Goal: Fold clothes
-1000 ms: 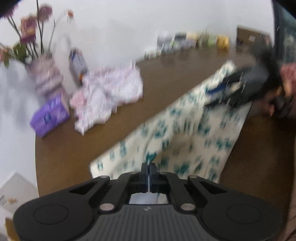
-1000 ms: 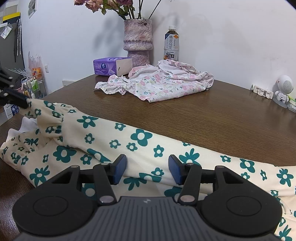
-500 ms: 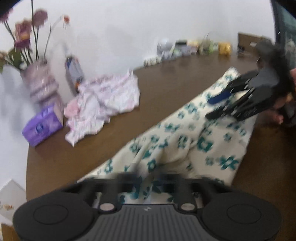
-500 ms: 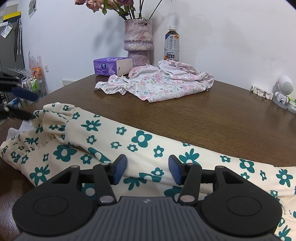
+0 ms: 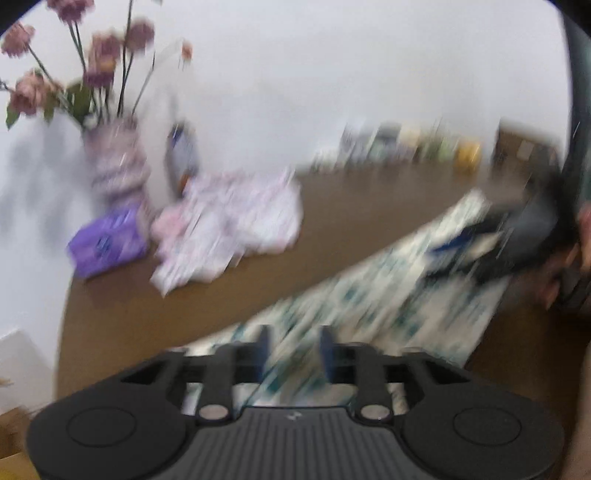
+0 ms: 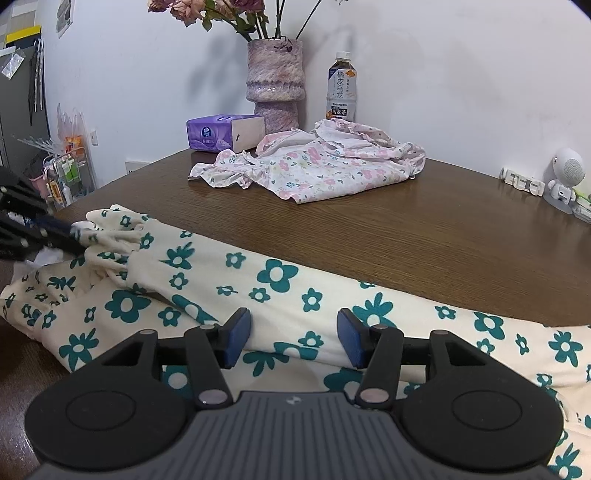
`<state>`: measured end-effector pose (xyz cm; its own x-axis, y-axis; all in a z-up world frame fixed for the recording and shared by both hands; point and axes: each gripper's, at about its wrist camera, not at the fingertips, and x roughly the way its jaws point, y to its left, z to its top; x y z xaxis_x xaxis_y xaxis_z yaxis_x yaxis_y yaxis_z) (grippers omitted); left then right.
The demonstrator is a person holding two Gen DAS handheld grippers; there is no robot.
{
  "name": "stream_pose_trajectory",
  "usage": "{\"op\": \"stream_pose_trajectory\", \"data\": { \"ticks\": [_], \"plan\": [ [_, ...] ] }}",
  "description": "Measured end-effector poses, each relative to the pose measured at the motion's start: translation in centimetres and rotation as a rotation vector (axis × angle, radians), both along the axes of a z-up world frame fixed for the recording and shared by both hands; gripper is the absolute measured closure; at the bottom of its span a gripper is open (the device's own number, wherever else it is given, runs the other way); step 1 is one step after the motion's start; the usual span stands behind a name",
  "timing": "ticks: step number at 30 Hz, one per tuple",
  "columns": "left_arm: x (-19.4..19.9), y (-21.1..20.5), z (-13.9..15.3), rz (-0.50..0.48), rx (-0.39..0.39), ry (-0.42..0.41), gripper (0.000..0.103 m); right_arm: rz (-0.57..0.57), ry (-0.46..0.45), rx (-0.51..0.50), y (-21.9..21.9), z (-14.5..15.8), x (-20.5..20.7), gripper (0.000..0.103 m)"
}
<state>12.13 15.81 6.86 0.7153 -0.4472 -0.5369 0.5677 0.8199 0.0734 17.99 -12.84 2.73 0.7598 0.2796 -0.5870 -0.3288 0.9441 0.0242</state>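
Both claws stand with their jaws apart, gripping nothing. Our right claw [image 6: 293,338] hovers low over the dress [image 6: 280,295], blue pads [image 6: 236,338] spread to either side of a fold of cream cloth with teal flowers. Our left claw [image 5: 293,352] is likewise released, pads wide with the cloth showing between them; that view is badly blurred, so we cannot tell whether the tips touch the fabric.

We see the dress lying long across the near part of the table [image 6: 388,229], from its gathered, ruffled end at the left of the right view to past the lower right corner. In that same view our left claw [image 6: 35,230] shows at the far left edge, its tips at the ruffled end [image 6: 110,236]; whether they touch it we cannot tell.

Farther back on the table lies a second garment [image 6: 317,166], white with pink flowers, crumpled in a loose heap and well apart from the dress. Just behind it stand a purple tissue box [image 6: 221,133], a mottled vase [image 6: 275,85] with dried flowers [image 6: 210,9], and a bottle [image 6: 341,88], all near the white wall. At the right of the table sits a small white robot figure [image 6: 565,181].
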Motion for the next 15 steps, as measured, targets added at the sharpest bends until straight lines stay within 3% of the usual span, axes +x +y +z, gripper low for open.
{"op": "stream_pose_trajectory", "data": {
  "ticks": [1,3,7,10,15],
  "plan": [
    [-0.3,-0.4,0.6,-0.016,-0.047,-0.021,0.052,-0.001,-0.003,0.003,-0.1,0.1,-0.2,0.05],
    [0.2,-2.7,0.6,-0.037,-0.052,-0.034,0.053,0.002,-0.014,0.029,-0.2,0.4,-0.6,0.049],
    [2.9,-6.1,-2.1,0.077,0.037,0.042,0.061,0.008,-0.029,0.077,-0.1,1.2,-0.8,0.049],
    [3.6,-5.9,-4.7,0.184,0.064,0.118,0.06,-0.004,-0.007,0.039,0.0,0.7,-0.6,0.05],
    [2.6,-5.0,-5.8,0.216,0.016,0.08,0.06,-0.053,0.008,0.013,-2.1,-0.1,-0.5,0.05]
  ]
}}
